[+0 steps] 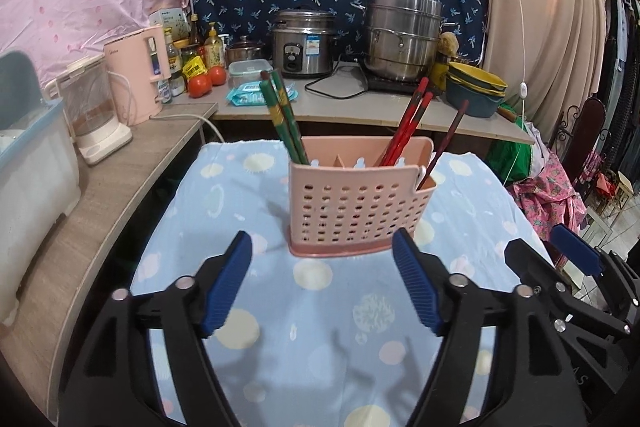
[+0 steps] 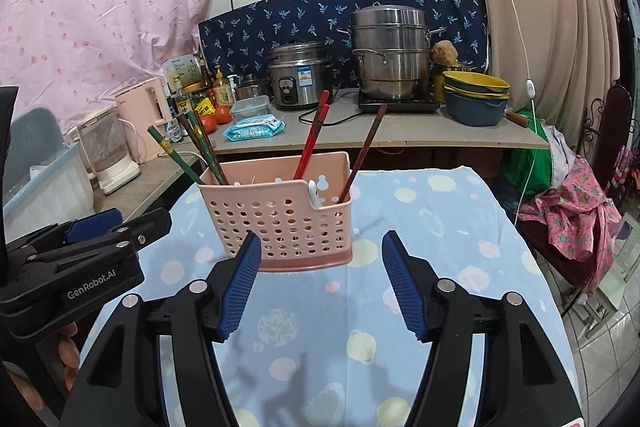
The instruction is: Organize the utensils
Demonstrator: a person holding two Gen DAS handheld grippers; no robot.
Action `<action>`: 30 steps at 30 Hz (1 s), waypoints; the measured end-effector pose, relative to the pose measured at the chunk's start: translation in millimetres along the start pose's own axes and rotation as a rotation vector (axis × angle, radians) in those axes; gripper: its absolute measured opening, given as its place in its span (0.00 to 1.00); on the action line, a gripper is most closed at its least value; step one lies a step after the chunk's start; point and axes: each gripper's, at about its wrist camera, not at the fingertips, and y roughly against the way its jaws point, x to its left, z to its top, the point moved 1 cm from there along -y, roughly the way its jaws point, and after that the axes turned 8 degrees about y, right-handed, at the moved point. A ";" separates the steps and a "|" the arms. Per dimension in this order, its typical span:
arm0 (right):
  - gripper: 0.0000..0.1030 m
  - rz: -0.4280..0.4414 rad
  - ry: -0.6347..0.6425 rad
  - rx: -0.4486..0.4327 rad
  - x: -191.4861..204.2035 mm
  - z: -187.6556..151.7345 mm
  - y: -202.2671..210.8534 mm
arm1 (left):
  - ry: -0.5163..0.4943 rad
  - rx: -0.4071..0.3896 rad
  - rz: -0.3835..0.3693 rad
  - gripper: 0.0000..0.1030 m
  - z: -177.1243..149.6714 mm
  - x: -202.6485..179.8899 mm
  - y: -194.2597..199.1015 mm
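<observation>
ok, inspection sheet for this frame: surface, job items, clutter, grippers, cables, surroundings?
Surface: table under a light blue dotted cloth.
Job's things: pink perforated plastic utensil caddy standing upright on it; green chopsticks in its left compartment, red chopsticks in the middle, one dark red chopstick at its right end.
Clutter: nothing seen on the cloth.
Grippers: left hand-held gripper open, empty; right hand-held gripper open, empty; both short of the caddy.
Cables: white cord from the pink kettle; black cord by the steel rice cooker.
Surroundings: crowded counter with stacked steel steamer pot, tomatoes, bowls.
</observation>
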 end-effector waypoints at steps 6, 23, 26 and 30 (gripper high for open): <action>0.67 -0.015 0.017 0.026 0.9 -16.2 2.0 | 0.001 0.008 0.022 0.83 -13.7 4.1 2.5; 0.94 -0.032 -0.013 0.048 -5.2 -37.2 9.9 | 0.003 0.018 0.069 0.90 -28.7 9.8 4.8; 0.94 -0.036 -0.008 0.047 -4.7 -39.1 10.2 | 0.000 0.026 0.071 0.91 -30.7 9.3 3.5; 0.94 -0.041 0.000 0.051 -3.0 -39.4 10.0 | -0.012 0.028 0.074 0.91 -33.0 7.3 2.9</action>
